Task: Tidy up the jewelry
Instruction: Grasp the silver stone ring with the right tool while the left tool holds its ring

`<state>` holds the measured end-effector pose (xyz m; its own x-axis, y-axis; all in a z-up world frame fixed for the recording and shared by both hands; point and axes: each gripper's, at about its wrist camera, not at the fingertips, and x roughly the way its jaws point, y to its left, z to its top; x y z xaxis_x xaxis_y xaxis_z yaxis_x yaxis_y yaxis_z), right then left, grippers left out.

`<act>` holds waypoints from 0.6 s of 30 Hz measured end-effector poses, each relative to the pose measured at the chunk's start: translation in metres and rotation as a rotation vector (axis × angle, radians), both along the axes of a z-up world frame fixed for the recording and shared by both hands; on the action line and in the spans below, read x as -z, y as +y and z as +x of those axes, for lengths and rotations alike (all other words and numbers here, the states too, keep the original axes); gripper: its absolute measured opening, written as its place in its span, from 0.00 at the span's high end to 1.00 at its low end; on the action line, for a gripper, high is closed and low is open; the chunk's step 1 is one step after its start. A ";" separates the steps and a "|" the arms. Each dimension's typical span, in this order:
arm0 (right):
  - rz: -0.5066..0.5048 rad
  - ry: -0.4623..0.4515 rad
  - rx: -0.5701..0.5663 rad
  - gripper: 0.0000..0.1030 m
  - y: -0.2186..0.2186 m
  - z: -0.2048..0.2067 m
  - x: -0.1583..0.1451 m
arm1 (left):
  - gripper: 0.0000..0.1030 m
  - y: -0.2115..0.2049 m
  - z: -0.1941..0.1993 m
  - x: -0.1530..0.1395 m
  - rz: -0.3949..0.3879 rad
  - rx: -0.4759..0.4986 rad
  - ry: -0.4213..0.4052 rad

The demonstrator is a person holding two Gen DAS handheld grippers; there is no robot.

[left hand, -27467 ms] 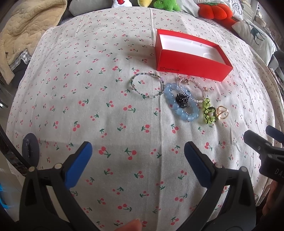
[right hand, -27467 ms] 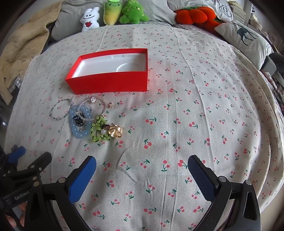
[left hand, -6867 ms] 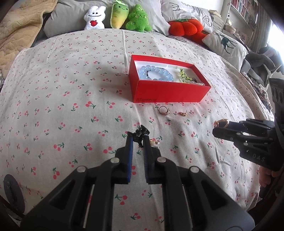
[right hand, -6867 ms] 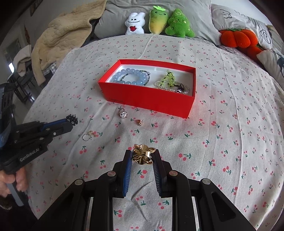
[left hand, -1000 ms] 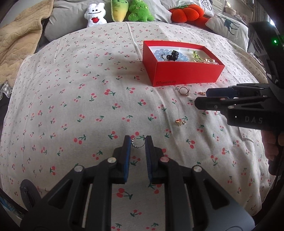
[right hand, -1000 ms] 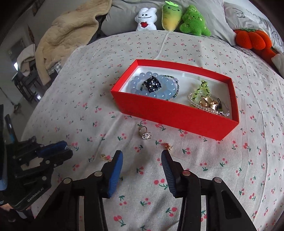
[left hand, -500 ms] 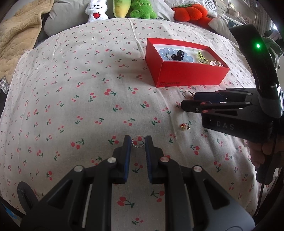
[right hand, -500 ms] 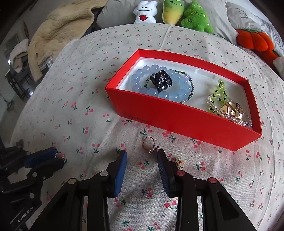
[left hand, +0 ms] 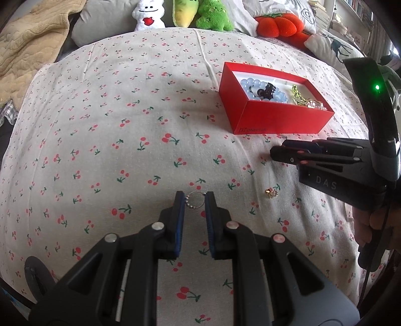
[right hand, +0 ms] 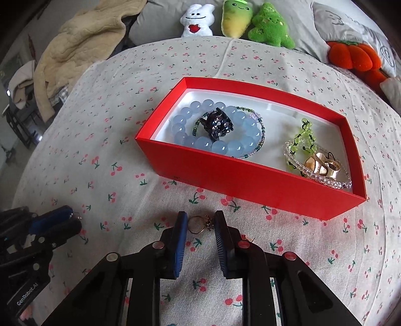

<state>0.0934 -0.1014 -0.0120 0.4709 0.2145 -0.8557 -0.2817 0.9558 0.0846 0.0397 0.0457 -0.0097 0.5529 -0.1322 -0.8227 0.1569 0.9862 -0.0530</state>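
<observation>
A small silver beaded ring (left hand: 196, 200) is clamped between the nearly closed jaws of the left gripper (left hand: 195, 200), over the cherry-print bed cover (left hand: 105, 140) toward the bed's near edge. The jaws of the right gripper (right hand: 199, 224) stand a little way apart around a gold ring with a stone (right hand: 199, 224), which lies on the cover between the blue pads (right hand: 181, 238); whether the pads touch it cannot be told. Just beyond that ring stands the red box (right hand: 250, 184), near the middle of the bed. Inside it, toward its left end, a blue bead bracelet (right hand: 213, 129) is seen with a dark sparkly piece (right hand: 217, 123) lying on it and a thin beaded bracelet (right hand: 260, 133) overlapping it. Toward the right end lie a green beaded piece (right hand: 302, 139), a clear bead bracelet (right hand: 320, 179) and a gold piece (right hand: 322, 166). A small gold earring (left hand: 271, 193) lies on the cover near the left gripper. Plush toys (right hand: 235, 21) are lined up at the far edge of the bed.
</observation>
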 end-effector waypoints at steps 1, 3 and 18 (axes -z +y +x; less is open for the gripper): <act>0.002 0.000 -0.001 0.79 -0.001 -0.002 -0.001 | 0.83 0.000 -0.001 -0.001 0.000 0.000 -0.002; 0.006 -0.005 -0.009 0.79 -0.003 -0.005 -0.005 | 0.83 -0.001 -0.002 -0.002 0.001 0.000 -0.007; 0.074 -0.053 -0.013 0.79 -0.027 -0.028 -0.039 | 0.83 -0.008 -0.003 -0.015 -0.010 -0.007 -0.038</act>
<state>0.0658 -0.1289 0.0271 0.5114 0.2830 -0.8114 -0.3002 0.9436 0.1398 0.0362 0.0378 0.0056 0.5848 -0.1367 -0.7996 0.1524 0.9867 -0.0572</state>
